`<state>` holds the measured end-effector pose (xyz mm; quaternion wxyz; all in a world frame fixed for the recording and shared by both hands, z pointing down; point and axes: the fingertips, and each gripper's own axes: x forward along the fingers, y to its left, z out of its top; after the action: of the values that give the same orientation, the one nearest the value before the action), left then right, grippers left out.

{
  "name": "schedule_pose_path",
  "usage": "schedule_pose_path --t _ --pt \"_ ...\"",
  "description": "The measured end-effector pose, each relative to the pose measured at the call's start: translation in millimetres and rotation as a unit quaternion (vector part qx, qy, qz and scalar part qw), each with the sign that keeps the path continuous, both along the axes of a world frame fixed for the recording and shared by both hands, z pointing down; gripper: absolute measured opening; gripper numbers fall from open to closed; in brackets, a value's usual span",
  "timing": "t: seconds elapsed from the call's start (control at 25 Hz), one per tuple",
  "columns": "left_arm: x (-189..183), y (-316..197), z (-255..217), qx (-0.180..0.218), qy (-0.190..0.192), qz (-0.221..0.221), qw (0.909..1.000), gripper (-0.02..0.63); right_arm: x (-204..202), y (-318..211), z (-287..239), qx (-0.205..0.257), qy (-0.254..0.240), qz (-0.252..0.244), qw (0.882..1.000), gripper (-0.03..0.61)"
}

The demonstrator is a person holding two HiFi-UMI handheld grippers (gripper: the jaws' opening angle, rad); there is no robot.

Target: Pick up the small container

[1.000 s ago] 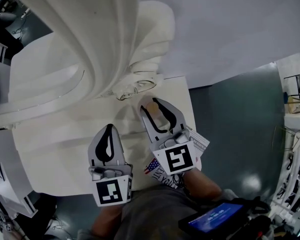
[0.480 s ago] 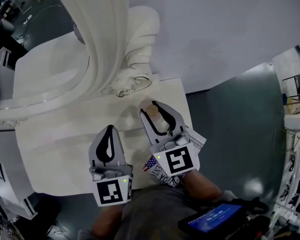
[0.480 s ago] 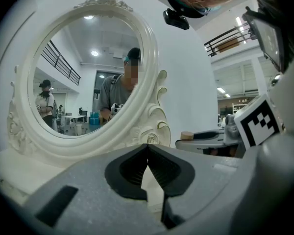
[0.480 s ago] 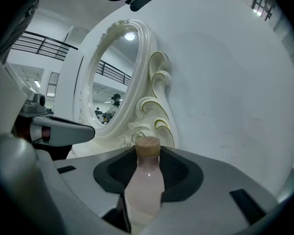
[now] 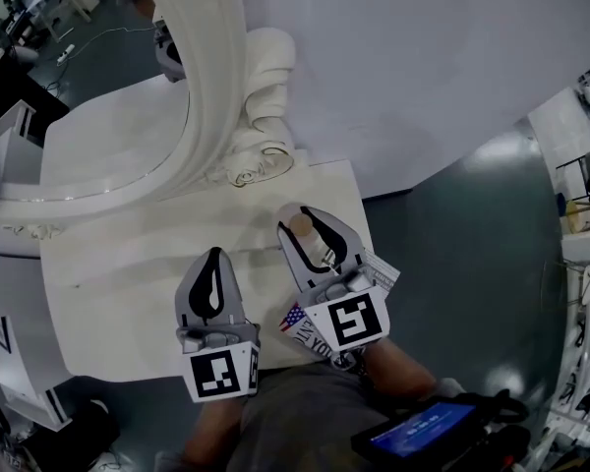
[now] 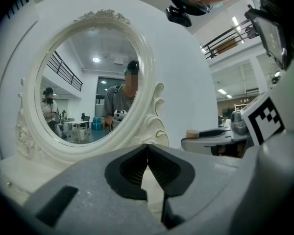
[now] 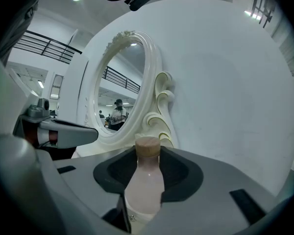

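Head view: right gripper [image 5: 311, 226] is clamped on the small container [image 5: 301, 226], a pale bottle with a wooden cap, over the right half of the dressing-table top [image 5: 118, 293], nearer its right edge than its front edge. Can't tell whether the base is clear of the top. Left gripper [image 5: 213, 260] sits over the front edge, near mid-width, apart from the bottle. The mirror [image 5: 211, 87] stands along the back edge.

Left gripper view: left gripper [image 6: 147, 153] jaws are together with nothing between them. The bottle's cap [image 6: 192, 133] shows at the right, poking past the other tool's tip.

Right gripper view: the pads press the small container [image 7: 146, 180] on its body below the cap [image 7: 147, 147], jaws partly open around it.

Handling, my read: light, rigid, smooth-walled, so slip-prone. It could be glass, so treat it as breakable. Grip mid-body, not the cap, which may pull off. Keep it upright.
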<state>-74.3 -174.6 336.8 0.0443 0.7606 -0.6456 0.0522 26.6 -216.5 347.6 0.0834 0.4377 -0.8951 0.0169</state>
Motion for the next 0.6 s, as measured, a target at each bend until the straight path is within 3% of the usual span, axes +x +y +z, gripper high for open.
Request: schedule_pose_path --t 0.6 --pt "-23.4 28.6 -24.9 0.03 -0.006 0.02 0.9993 0.015 -9.5 42.5 -33.5 0.028 -0.007 0.03 0.999 0.143"
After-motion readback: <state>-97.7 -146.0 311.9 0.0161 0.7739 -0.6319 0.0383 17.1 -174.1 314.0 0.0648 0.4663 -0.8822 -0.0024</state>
